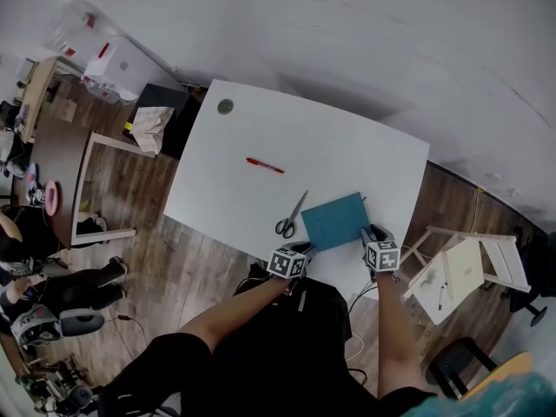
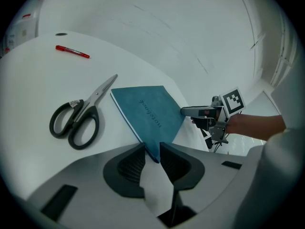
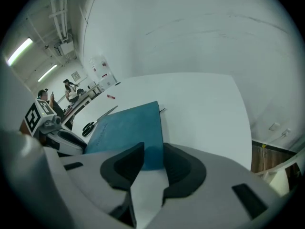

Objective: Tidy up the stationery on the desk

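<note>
Left gripper view: jaws astride notebook [image 2: 147,116]

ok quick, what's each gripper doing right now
left gripper: open, one corner of the teal notebook sits between its jaws, not clamped.
right gripper: open, another corner of that notebook sits between its jaws.

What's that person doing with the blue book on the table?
A person holds a pair of tongs in each hand at the near edge of the white desk. The left tongs and the right tongs are both open, each with a near corner of the teal notebook in its gap, seemingly not pinching it. The scissors and a red pen lie untouched.
</note>
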